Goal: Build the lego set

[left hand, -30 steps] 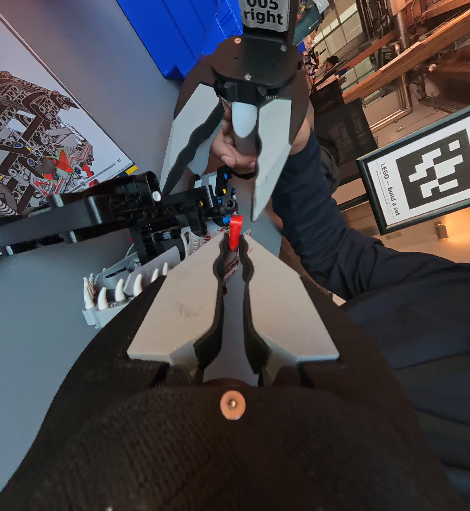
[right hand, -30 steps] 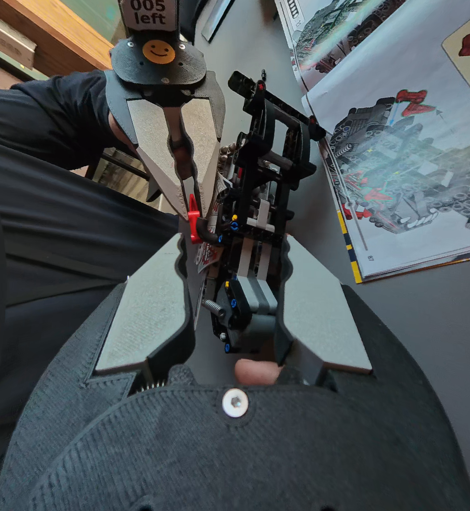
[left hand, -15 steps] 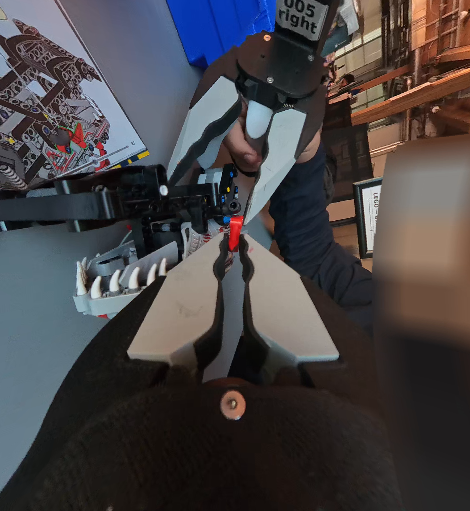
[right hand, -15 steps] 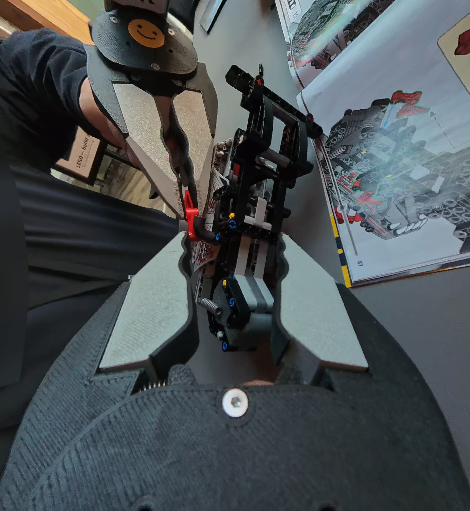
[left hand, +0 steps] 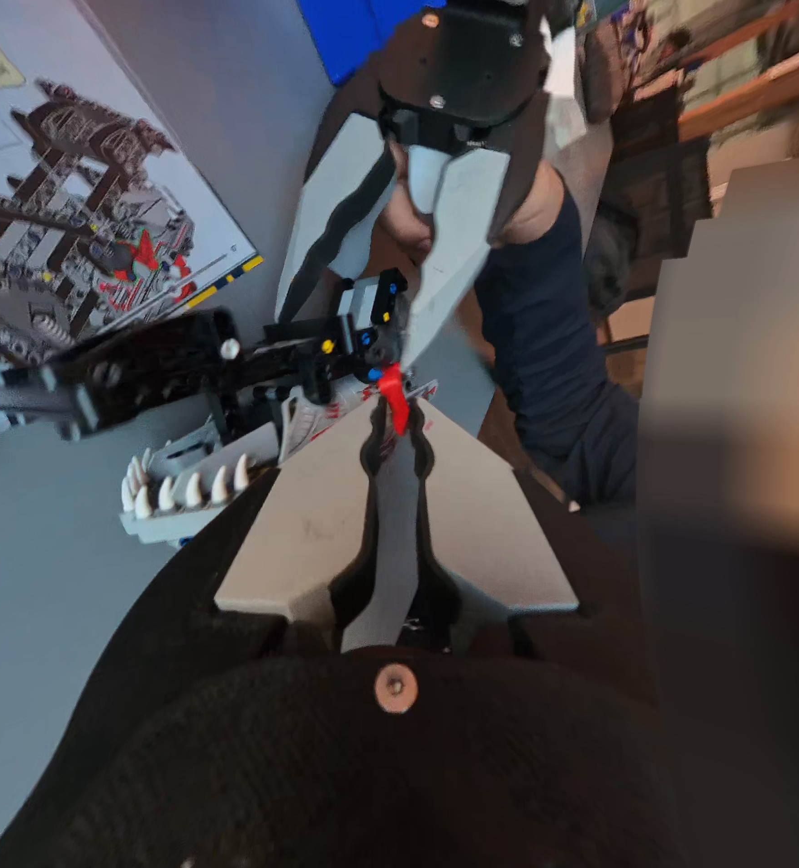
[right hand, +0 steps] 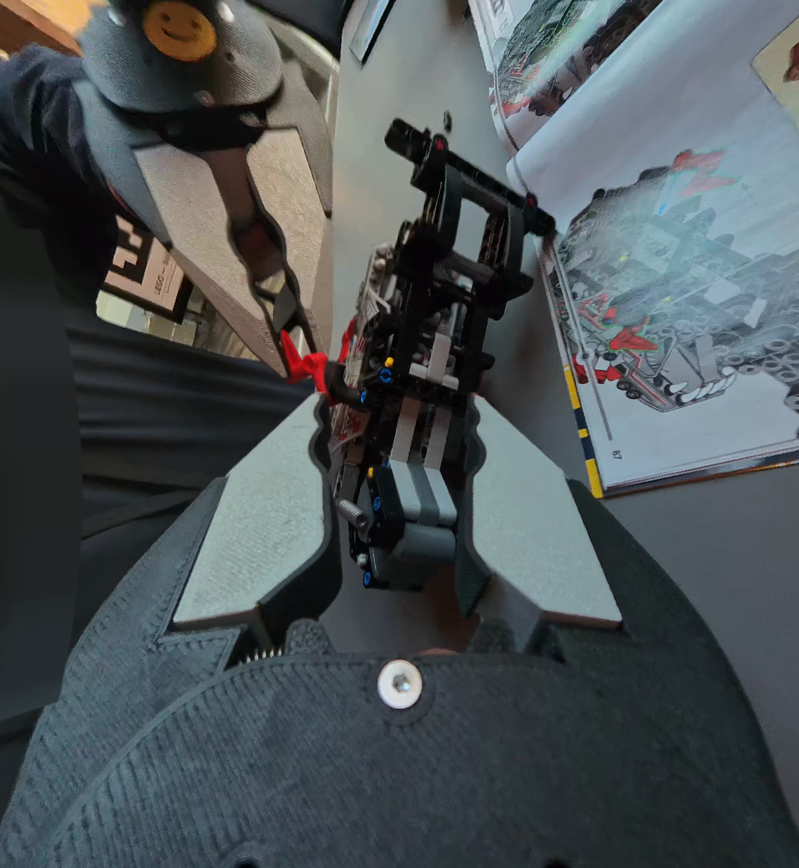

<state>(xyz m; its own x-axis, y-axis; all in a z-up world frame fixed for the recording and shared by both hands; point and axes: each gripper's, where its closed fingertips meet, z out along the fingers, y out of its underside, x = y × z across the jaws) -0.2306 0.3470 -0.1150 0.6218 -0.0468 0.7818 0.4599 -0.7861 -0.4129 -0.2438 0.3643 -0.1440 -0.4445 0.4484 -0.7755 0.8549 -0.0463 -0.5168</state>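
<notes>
A plain grey tabletop (right hand: 717,587) carries an open instruction booklet (right hand: 698,329) with printed build pictures, lying flat along one side. A blue bin (left hand: 355,33) stands at the far edge in the left wrist view.

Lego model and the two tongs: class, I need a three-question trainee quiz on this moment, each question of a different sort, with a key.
1. True or false: the left tongs are shut on a small red piece.
2. Multiple choice: what do the right tongs hold? A) the instruction booklet B) the black and grey Lego model C) nothing
3. Fill in: the open instruction booklet lies on the grey ____.

Key
1. True: the red piece is pinched at the fingertips, right beside the model.
2. B: the model sits between the two fingers, gripped at its grey end.
3. Table.
</notes>
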